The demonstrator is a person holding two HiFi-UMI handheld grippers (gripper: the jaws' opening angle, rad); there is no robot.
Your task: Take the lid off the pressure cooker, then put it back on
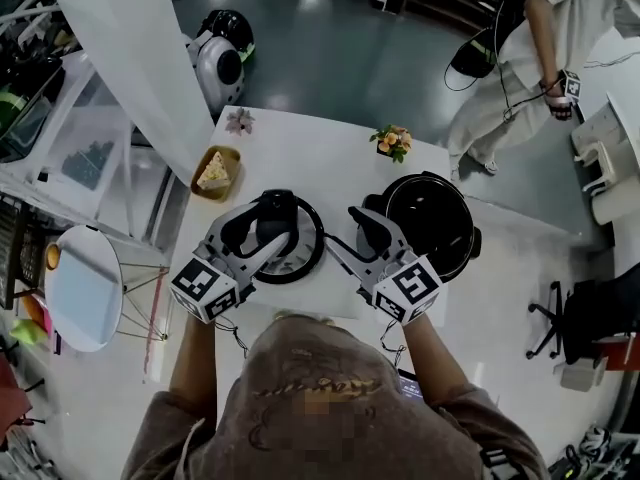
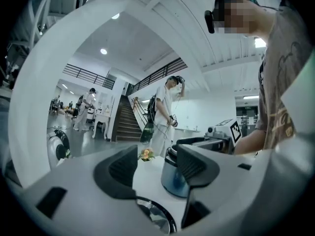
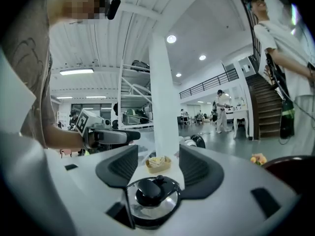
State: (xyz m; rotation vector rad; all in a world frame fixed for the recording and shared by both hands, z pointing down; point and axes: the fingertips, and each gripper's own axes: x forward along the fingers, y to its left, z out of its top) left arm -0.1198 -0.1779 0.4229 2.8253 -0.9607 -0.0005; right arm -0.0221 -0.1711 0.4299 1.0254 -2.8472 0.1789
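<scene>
- Glass lid with a black rim and knob lies flat on the white tabletop, just left of the pot and off it.
- Black pressure cooker pot stands open.
- Left gripper hangs over the lid, left of the pot, jaws apart and empty.
- Right gripper sits between lid and pot, jaws apart with nothing between them.
- Flowers stand just behind the pot; a dish of cake lies well to its left.
</scene>
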